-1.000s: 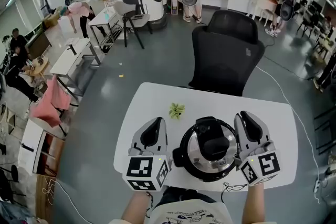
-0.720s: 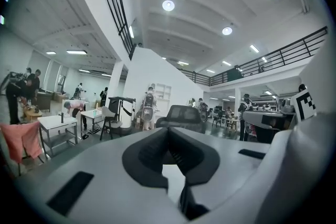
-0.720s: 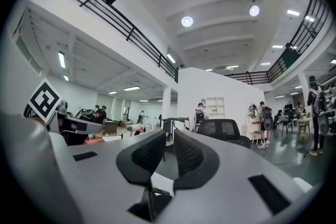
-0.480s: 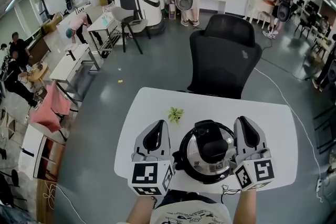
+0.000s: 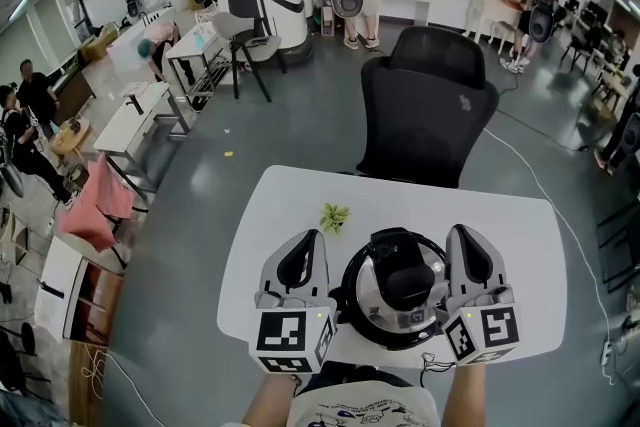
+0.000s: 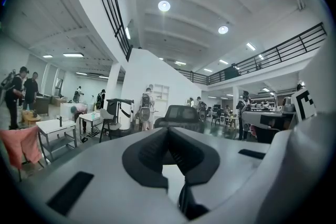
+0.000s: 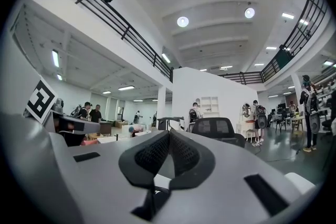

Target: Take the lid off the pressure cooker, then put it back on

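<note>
The pressure cooker [image 5: 398, 290], lid [image 5: 400, 277] on, is sitting on the white table [image 5: 290, 195] at lower centre of the head view. Just left of it, the left gripper [image 5: 303, 240] is showing jaws pressed together, holding nothing. Just right of it, the right gripper [image 5: 468, 237] has just been closing its jaws, which are now meeting with nothing between them.

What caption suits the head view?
Left gripper shut, right gripper just closed on nothing, flanking the lidded pressure cooker on a white table.

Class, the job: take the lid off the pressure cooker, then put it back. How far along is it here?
Nothing looks done: the lid sits on the pressure cooker. In hand: the left gripper and right gripper flank it, both shut and empty; the right's jaws have just been closing. Left: lifting the lid off and replacing it.
</note>
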A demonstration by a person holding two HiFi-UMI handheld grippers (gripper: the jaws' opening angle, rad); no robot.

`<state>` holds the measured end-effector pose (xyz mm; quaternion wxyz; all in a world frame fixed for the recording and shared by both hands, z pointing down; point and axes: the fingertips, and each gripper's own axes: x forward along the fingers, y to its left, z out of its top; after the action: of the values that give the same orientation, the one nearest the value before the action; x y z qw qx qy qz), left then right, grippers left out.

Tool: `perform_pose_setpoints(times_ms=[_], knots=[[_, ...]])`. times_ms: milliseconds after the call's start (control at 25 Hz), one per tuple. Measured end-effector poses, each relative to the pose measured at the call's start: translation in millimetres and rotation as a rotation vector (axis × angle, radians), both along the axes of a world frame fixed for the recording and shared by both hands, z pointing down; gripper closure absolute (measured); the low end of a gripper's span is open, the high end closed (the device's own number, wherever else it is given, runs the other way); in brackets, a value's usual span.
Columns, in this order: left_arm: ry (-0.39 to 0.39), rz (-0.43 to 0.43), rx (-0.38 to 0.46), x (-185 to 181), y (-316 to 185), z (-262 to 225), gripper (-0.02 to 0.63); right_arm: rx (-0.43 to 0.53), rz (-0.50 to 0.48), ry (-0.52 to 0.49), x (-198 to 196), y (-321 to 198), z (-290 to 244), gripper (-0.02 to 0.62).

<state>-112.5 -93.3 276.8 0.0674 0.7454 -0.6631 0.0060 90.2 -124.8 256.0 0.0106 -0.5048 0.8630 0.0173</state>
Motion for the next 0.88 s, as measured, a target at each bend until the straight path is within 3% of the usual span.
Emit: perform_pose_setpoints(times_ms=[880], knots=[[0.009, -0.002, -0.003, 2.6, -0.3, -1.0, 0.592, -0.018, 0.026, 0.005, 7.1, -2.1, 4.8, 0.580]])
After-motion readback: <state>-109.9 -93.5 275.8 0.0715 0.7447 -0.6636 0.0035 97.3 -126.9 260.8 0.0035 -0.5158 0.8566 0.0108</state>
